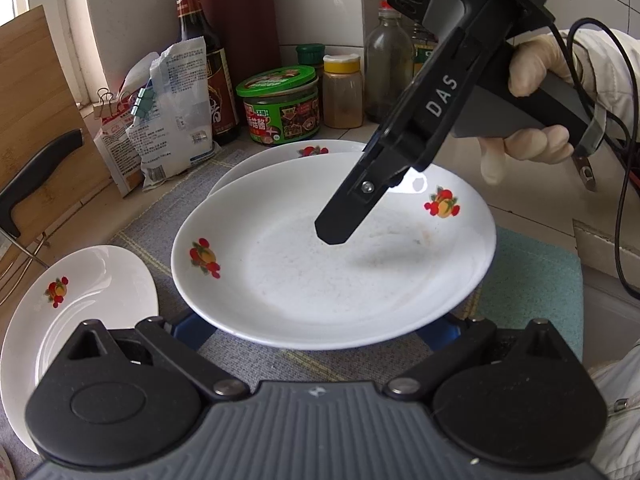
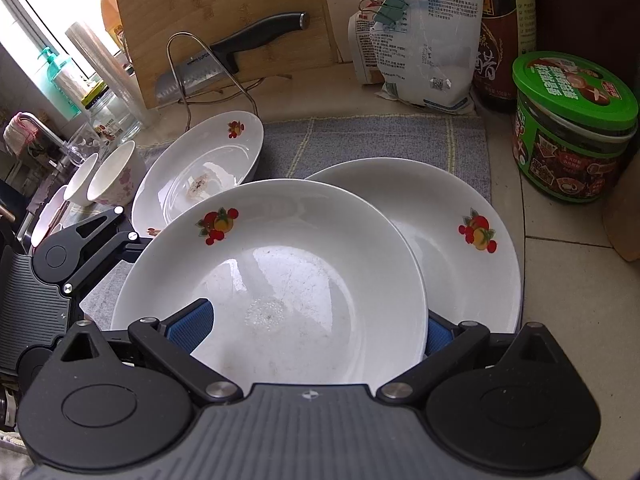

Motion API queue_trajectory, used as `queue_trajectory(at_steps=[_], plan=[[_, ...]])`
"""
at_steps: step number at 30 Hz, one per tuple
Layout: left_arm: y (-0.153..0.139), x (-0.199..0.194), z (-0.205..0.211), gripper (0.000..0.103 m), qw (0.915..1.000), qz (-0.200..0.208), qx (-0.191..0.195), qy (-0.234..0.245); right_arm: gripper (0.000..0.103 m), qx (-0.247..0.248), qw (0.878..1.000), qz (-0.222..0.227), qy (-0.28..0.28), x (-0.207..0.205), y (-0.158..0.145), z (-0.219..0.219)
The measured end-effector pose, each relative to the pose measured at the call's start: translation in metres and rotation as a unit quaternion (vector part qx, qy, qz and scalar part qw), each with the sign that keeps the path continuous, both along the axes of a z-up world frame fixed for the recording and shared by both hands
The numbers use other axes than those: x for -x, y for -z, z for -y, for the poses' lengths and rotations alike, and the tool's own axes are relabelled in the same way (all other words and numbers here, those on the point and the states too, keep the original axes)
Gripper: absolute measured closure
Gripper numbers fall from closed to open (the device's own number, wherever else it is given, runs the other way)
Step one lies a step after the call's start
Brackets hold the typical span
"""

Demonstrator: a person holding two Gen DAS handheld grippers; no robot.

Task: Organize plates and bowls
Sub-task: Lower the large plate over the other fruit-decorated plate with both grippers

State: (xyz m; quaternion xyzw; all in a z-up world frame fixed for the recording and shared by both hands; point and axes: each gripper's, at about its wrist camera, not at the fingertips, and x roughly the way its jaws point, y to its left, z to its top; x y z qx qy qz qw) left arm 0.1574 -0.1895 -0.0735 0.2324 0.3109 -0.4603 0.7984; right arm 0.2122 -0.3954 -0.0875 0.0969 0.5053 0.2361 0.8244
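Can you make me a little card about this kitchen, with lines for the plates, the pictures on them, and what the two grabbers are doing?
Plates: three white ones: front plate, back plate, side plate
Pictures: red and orange fruit on each
Stacking: front plate overlaps back plate
Bowls: at least two bowls past the side plate
Underneath: checked cloth mat
Right gripper: open, one finger over the front plate, one behind its rim
Left gripper: open, pads partly hidden by the front plate's rim

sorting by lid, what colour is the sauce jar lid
Green sauce jar lid, clearest in the right wrist view.
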Motion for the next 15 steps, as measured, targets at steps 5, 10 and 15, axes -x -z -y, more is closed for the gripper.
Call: queue_trajectory(at_steps=[5, 10, 15], plan=[[0.0, -0.004, 0.004, 0.001, 1.0, -0.004, -0.003, 0.0, 0.0, -0.002, 1.0, -0.001, 0.002, -0.003, 0.004, 0.005], [0.002, -0.007, 0.009, 0.001, 1.0, -0.006, -0.007, 0.0, 0.0, -0.001, 1.0, 0.001, 0.004, -0.005, 0.005, 0.007], [0.003, -0.009, 0.013, 0.001, 0.9999, -0.007, -0.01, 0.002, 0.0, -0.002, 1.0, 0.002, 0.005, -0.006, 0.007, 0.011]])
